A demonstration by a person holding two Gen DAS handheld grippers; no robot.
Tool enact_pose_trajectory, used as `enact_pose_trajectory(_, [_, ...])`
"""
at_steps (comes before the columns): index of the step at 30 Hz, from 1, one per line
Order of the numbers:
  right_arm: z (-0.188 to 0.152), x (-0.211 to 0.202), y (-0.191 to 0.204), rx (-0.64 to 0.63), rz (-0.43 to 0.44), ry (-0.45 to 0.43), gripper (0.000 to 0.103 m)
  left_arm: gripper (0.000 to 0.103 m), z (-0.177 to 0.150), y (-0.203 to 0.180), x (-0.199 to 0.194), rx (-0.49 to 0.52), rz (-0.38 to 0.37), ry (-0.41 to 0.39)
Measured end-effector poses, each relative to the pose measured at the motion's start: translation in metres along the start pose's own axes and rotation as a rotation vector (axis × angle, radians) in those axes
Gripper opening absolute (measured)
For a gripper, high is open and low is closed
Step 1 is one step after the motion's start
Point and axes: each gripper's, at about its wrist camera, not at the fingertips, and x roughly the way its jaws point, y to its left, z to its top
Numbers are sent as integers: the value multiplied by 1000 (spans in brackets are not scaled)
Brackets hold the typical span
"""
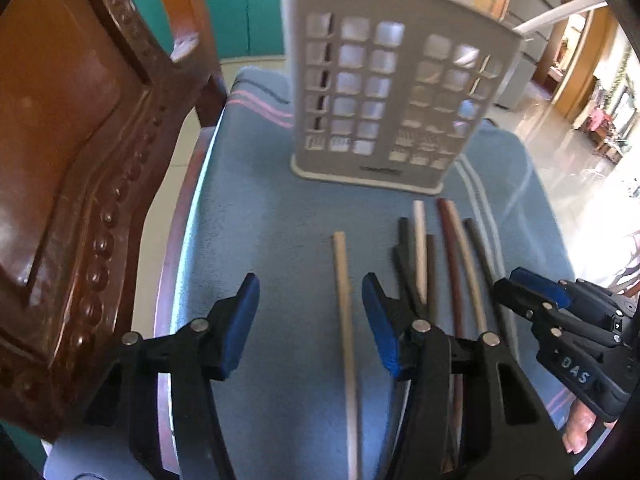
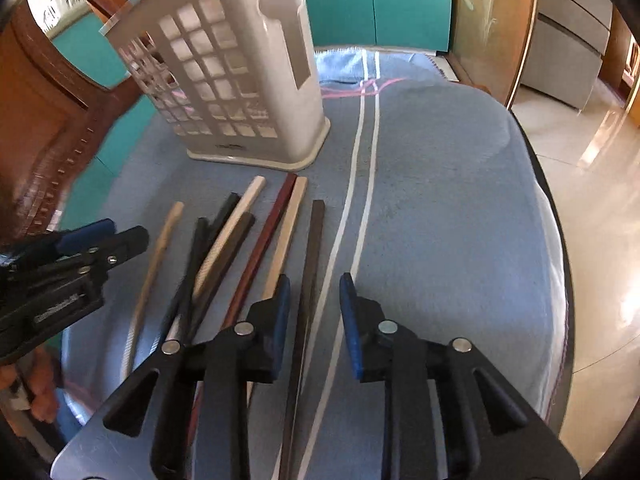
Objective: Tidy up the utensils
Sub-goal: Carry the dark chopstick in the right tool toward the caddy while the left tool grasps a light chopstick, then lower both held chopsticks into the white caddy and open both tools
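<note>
A table draped in a blue cloth [image 2: 440, 200] with pale stripes stands on a glossy tiled floor, a carved wooden chair [image 1: 80, 160] beside it; a white slotted holder [image 1: 396, 100] stands upright at the far side; several chopsticks [image 2: 256, 248], pale, reddish and dark, lie side by side in front of it; the left gripper [image 1: 310, 320] hovers with jaws apart around one pale chopstick [image 1: 344, 300], not pressing it; the right gripper [image 2: 314, 320] hangs released over a dark chopstick [image 2: 312, 280], gripping nothing.
</note>
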Motion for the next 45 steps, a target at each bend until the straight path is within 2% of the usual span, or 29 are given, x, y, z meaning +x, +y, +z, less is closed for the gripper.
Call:
enact_pose_trajectory(5, [11, 12, 14, -78, -97, 8, 26, 51, 9, -6, 21, 22, 44, 57])
enact_pose_trajectory(9, [13, 15, 17, -90, -119, 11, 25, 52, 8, -19, 32, 54, 73, 83])
enact_pose_trajectory(10, [13, 15, 17, -90, -114, 10, 14, 51, 7, -24, 33, 61, 88, 73])
enact_pose_trajectory(11, [13, 15, 16, -89, -97, 10, 9, 45, 7, -25, 33, 59, 87, 70])
enact_pose_trajectory(12, [12, 14, 16, -84, -84, 12, 8, 33, 7, -26, 33, 50, 62, 69])
enact_pose_trajectory(13, [12, 13, 15, -76, -68, 13, 7, 28, 6, -29, 32, 52, 47, 68])
enact_pose_trajectory(15, [10, 6, 12, -61, -31, -2, 6, 9, 3, -39, 30, 86, 43, 58])
enact_pose_trajectory(18, [12, -19, 7, -48, -12, -71, 6, 8, 0, -45, 25, 84, 18, 59])
enact_pose_trajectory(23, [19, -78, 3, -47, 22, -187, 7, 8, 2, -48, -12, 82, -16, -22])
enact_pose_trajectory(34, [26, -193, 8, -61, 120, -388, 7, 8, 17, -31, -145, 53, -134, -274])
enact_pose_trajectory(37, [40, -221, 18, -78, 157, -455, 7, 8, 27, -24, -182, 48, -171, -346])
enact_pose_trajectory(40, [66, -243, 29, -92, 156, -534, 7, 8, 45, -18, -218, 51, -199, -422])
enact_pose_trajectory(45, [114, -266, 43, -89, 169, -646, 7, 8, 97, -10, -271, 28, -189, -570])
